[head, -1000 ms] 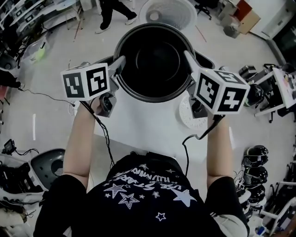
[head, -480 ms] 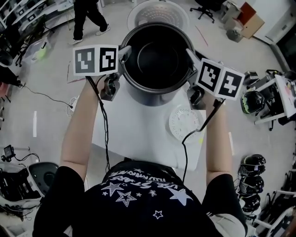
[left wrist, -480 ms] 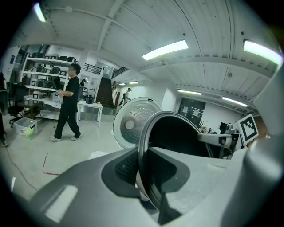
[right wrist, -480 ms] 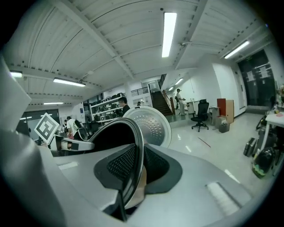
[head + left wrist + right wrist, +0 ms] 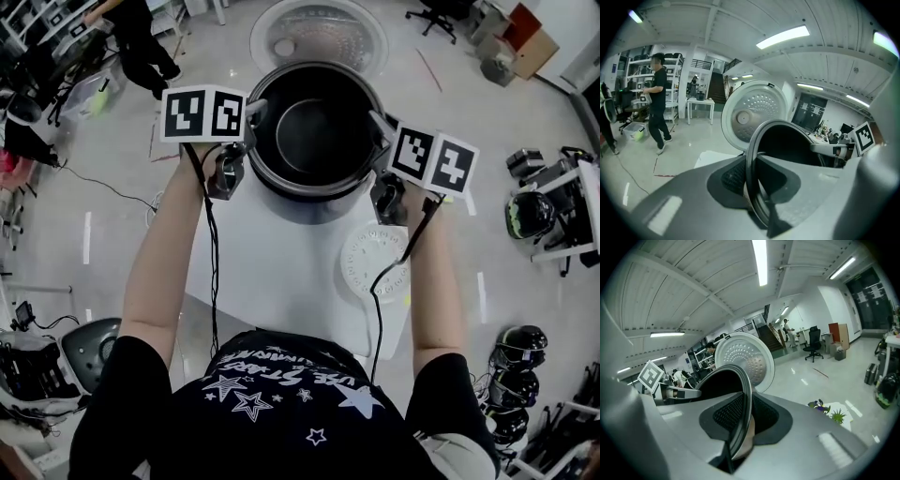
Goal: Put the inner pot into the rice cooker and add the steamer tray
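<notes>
The dark round inner pot (image 5: 314, 131) hangs between both grippers over the far end of the white table (image 5: 272, 272), just in front of the rice cooker's open lid (image 5: 319, 33). My left gripper (image 5: 251, 111) is shut on the pot's left rim, and my right gripper (image 5: 377, 122) on its right rim. In the left gripper view the rim (image 5: 751, 178) runs between the pads, and likewise in the right gripper view (image 5: 740, 423). The perforated lid (image 5: 754, 112) (image 5: 745, 357) stands upright behind the pot. The white steamer tray (image 5: 375, 262) lies flat on the table's right side. The cooker body is hidden under the pot.
A person (image 5: 131, 37) walks on the floor at the far left, also in the left gripper view (image 5: 656, 103). Helmets (image 5: 530, 211) and racks stand at the right. Cables trail from both grippers. A dark round device (image 5: 89, 342) sits on the floor at the lower left.
Both grippers have carried the pot away from my body toward the open lid and slightly down. The steamer tray, earlier half hidden by the right gripper, now lies in full view.
</notes>
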The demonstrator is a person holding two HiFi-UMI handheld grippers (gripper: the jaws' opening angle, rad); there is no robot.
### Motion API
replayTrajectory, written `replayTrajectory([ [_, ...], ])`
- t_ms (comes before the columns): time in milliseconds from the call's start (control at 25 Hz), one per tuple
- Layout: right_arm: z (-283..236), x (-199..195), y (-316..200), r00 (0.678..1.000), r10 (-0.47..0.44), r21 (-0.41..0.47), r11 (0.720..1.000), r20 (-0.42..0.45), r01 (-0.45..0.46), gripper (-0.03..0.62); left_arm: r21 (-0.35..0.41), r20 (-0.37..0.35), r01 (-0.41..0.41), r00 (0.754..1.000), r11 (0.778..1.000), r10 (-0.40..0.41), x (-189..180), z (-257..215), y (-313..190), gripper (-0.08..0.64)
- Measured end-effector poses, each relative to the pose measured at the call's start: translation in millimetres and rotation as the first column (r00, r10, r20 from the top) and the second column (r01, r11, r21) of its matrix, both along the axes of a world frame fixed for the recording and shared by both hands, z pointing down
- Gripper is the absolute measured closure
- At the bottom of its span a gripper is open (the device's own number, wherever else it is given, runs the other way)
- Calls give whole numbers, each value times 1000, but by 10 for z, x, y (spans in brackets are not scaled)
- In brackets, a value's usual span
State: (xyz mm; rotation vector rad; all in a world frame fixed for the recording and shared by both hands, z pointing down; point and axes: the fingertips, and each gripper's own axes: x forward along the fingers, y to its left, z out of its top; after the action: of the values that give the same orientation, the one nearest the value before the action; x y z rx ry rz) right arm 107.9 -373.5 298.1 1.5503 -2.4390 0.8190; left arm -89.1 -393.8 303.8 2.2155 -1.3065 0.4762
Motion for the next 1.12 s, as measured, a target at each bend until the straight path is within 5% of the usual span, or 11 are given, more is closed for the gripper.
replayTrajectory([
  [440,622,-79,-146,1000,-5,-76,997,10,6,506,-85,41,46,998,995,-42,-86,547,-127,502],
  [640,817,-92,-188,998,-45,-94,995,-38,42,505,-111,67,44,997,993,-37,-86,771,-146,500],
  [880,967,-147,-258,981,-83,-98,993,-173,67,488,-103,206,35,978,994,-14,-146,962,-190,495],
  [1120,1112,-150,-301,981,-79,-116,991,-176,59,480,-100,230,42,973,994,-18,-149,1068,-230,494],
])
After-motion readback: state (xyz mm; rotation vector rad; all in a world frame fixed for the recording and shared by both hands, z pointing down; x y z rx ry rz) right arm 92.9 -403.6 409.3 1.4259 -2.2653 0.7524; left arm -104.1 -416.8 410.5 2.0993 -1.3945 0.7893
